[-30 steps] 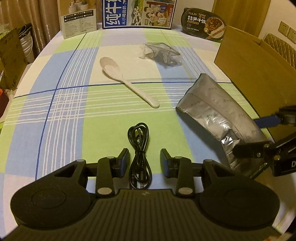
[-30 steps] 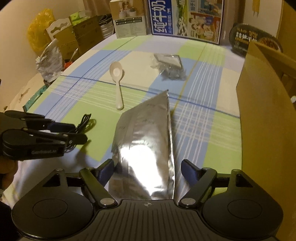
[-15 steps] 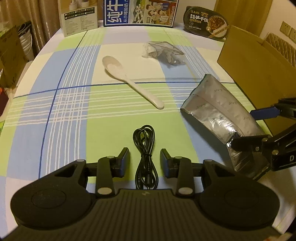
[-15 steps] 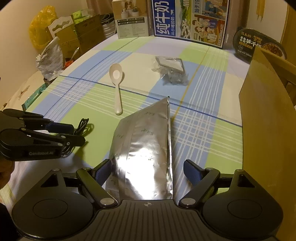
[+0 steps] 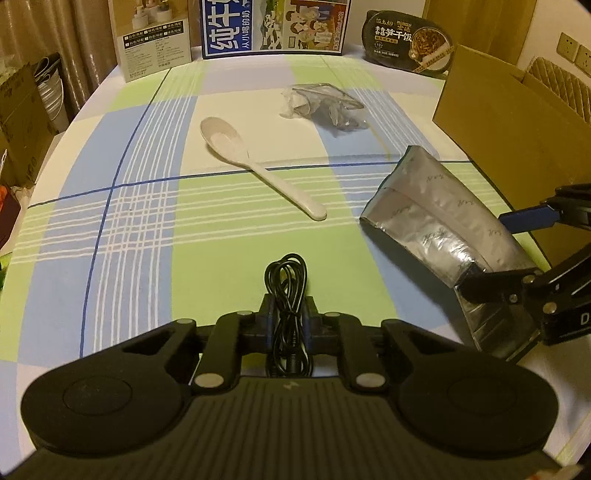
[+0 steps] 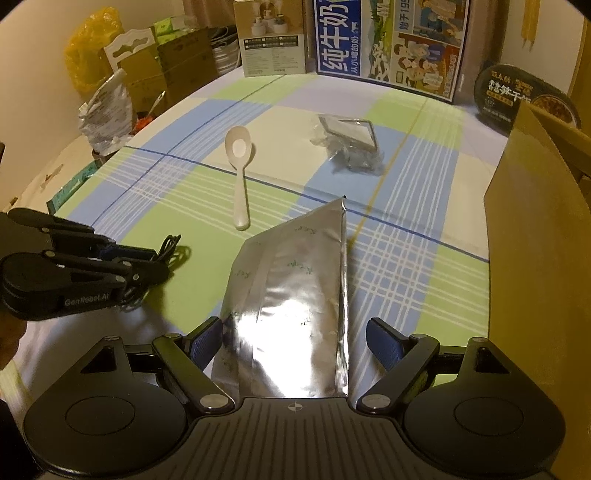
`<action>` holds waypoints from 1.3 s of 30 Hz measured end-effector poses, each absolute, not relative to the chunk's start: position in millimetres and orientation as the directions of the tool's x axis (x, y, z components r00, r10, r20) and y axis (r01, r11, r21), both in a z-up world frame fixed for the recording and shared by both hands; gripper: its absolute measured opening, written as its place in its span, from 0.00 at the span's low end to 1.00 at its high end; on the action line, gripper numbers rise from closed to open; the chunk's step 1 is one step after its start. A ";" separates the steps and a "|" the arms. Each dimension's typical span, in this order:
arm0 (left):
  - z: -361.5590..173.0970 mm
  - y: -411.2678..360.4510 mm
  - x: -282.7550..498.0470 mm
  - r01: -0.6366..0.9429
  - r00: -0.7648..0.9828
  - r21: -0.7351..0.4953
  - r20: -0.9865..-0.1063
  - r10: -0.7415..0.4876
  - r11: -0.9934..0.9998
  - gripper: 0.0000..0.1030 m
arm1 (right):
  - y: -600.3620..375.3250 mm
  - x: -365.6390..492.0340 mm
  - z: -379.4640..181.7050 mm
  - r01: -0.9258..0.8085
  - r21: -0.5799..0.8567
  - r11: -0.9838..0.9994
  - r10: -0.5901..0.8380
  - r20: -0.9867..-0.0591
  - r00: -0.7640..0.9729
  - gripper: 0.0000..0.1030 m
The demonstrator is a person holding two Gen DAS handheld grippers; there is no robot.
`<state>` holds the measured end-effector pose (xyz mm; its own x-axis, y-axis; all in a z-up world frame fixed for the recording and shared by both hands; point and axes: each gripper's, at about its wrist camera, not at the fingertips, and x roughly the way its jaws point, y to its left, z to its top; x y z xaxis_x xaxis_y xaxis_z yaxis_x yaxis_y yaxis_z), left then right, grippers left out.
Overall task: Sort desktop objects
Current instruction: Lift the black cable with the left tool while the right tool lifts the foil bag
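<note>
A coiled black cable (image 5: 286, 273) lies on the checked tablecloth (image 5: 147, 221). My left gripper (image 5: 288, 306) is closing on it, and its pads press the strands from both sides; from the right wrist view the left gripper (image 6: 147, 264) and the cable (image 6: 173, 247) sit at the left. A silver foil pouch (image 6: 291, 280) lies flat between the fingers of my open right gripper (image 6: 295, 343); its right pad stands clear of the pouch. The left wrist view has the pouch (image 5: 424, 218) and right gripper (image 5: 495, 254) at the right. A white spoon (image 5: 258, 166) lies further out.
A crumpled clear plastic wrapper (image 5: 325, 105) lies beyond the spoon. An open cardboard box (image 5: 517, 122) stands at the right edge. A milk carton pack (image 5: 273, 26), a small product box (image 5: 153, 40) and an instant rice bowl (image 5: 406, 37) line the far edge. Bags and boxes crowd the floor at the left.
The left jaws have come together from a wide gap onto the cable. The right gripper stays open around the pouch's near end, hardly moved.
</note>
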<state>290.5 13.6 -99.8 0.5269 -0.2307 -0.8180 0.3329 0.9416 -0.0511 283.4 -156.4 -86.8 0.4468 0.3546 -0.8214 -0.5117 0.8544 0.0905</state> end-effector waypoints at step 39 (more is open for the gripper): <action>-94.1 7.0 285.1 0.360 0.531 -0.055 -0.809 -0.253 0.931 0.09 | -133.7 296.7 -99.7 -0.552 0.055 0.832 0.315 -0.866 0.389 0.50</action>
<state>285.1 7.0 -94.1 0.5309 -0.2532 -0.8087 0.3599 0.9313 -0.0553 296.7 -133.7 -99.7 0.3887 0.3152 -0.8658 -0.5518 0.8322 0.0553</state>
